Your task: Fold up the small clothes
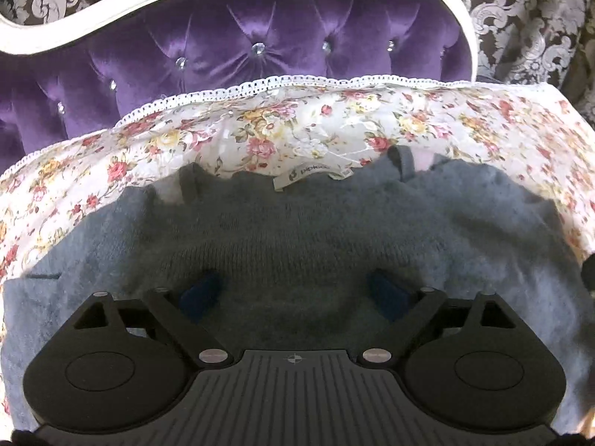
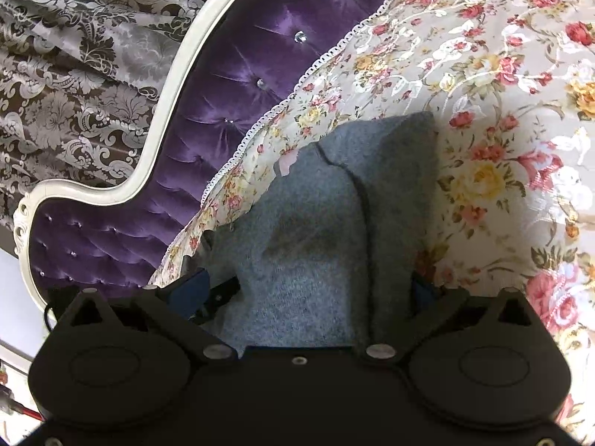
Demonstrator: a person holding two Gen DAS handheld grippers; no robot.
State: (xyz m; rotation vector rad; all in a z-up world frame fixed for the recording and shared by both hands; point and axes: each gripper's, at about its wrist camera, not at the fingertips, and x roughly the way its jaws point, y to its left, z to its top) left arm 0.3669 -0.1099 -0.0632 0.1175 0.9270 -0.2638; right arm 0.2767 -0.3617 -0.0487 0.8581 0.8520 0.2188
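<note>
Jaws wide over fuzzy grey sweater (image 1: 297, 230).

We hold the left gripper (image 1: 293, 293) tilted steeply down, its black frame filling the bottom of the left wrist view. Its jaws stand wide apart, and the blue pads (image 1: 199, 293) at each side press on nothing; only grey knit lies under the gap between them. We hold the right gripper (image 2: 308, 290) at a shallower downward tilt. Its jaws also stand wide. Grey knit fills the space between them and drapes over the right finger, so we cannot tell whether the pads (image 2: 187, 291) pinch it or only flank it.
</note>
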